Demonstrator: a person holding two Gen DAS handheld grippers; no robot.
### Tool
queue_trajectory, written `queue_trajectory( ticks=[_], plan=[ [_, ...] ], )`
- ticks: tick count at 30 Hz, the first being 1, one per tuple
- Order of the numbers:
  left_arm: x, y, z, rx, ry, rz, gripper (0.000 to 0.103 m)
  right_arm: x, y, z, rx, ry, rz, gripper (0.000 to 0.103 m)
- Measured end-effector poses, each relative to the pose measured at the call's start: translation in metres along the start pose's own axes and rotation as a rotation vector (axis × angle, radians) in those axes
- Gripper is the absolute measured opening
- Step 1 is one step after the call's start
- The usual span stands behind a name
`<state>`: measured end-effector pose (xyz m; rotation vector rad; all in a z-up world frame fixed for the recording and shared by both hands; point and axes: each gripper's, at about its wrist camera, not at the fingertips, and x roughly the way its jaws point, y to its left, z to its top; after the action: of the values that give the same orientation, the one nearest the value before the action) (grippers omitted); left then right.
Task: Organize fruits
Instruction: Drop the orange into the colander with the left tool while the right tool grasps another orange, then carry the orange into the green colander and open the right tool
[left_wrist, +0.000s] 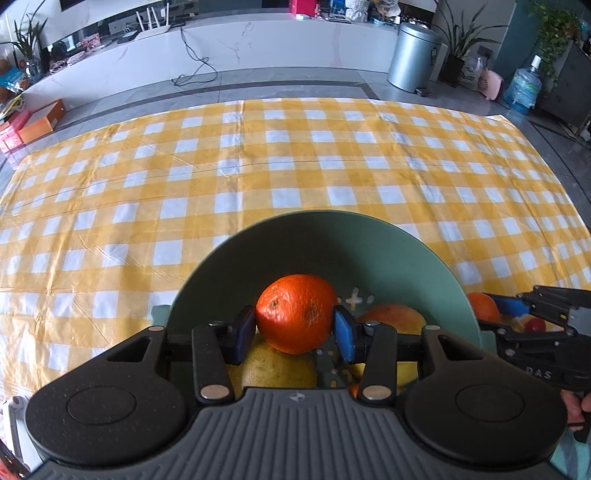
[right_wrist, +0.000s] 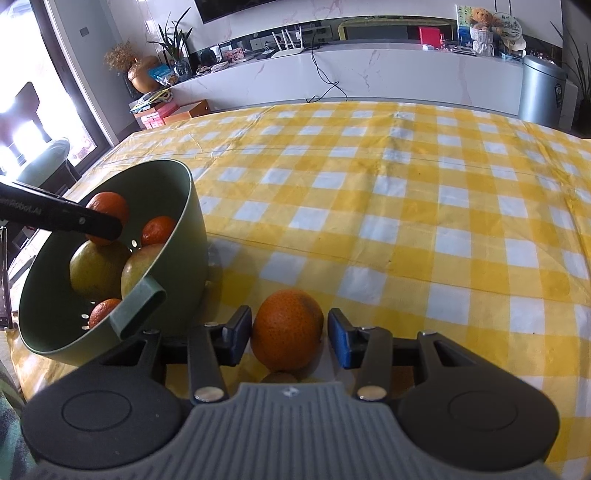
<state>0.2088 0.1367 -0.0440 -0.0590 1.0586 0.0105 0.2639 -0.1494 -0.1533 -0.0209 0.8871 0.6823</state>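
Closest in the left wrist view, the left tool (left_wrist: 296, 334) is clamped on an orange (left_wrist: 296, 313), both blue pads pressed to its sides, holding it inside the green colander (left_wrist: 424, 254) above the fruit already there. Under it sit two yellow-green fruits (left_wrist: 275, 363) and a paler orange-yellow one (left_wrist: 393, 317); the colander's floor has small drain holes.

Closest in the right wrist view, the right tool (right_wrist: 289, 336) brackets a second orange (right_wrist: 287, 328) that rests on the worktop (right_wrist: 406, 229). Left pad looks to be at the skin, right pad stands just off it w/ a thin gap, so no grip (jaws part-open). This orange lies near the worktop's near edge, just right of the colander (right_wrist: 192, 206).

Colander sits toward the near left corner of the worktop, tilted in this view, w/ a stub handle (right_wrist: 142, 306) pointing at the camera. Inside: two yellow-green fruits (right_wrist: 98, 267), two small oranges (right_wrist: 159, 229), plus the one held by the left tool (right_wrist: 109, 227).

Farther out, the yellow-and-white checked cloth covers the rest of the worktop, bare to its far edge. Beyond that, a white marble-look ledge (right_wrist: 369, 70) and a metal bin (right_wrist: 541, 90).
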Motion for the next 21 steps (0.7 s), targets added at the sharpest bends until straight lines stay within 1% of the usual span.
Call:
queue_trajectory(
  ticks=[3, 8, 10, 12, 15, 21],
  plan=[
    [0.006, 0.0, 0.001, -0.003, 0.004, 0.032, 0.051, 0.0, -0.001, 0.0, 0.003, 0.001, 0.009, 0.041],
    [0.014, 0.01, -0.001, -0.058, 0.05, 0.011, 0.052, 0.0, 0.001, 0.0, -0.007, -0.001, 0.01, 0.039],
    [0.016, 0.011, -0.004, -0.058, 0.078, 0.019, 0.052, 0.0, 0.0, 0.0, -0.006, -0.002, 0.011, 0.039],
    [0.017, 0.013, -0.008, -0.067, 0.108, 0.007, 0.052, 0.0, 0.001, 0.0, -0.006, -0.004, 0.007, 0.039],
    [0.011, 0.012, -0.014, -0.05, 0.108, 0.015, 0.052, -0.002, 0.001, -0.001, -0.008, -0.009, -0.007, 0.038],
    [-0.002, 0.008, -0.021, -0.035, 0.107, -0.001, 0.052, -0.009, 0.0, 0.0, -0.001, -0.042, -0.035, 0.038]
  ],
)
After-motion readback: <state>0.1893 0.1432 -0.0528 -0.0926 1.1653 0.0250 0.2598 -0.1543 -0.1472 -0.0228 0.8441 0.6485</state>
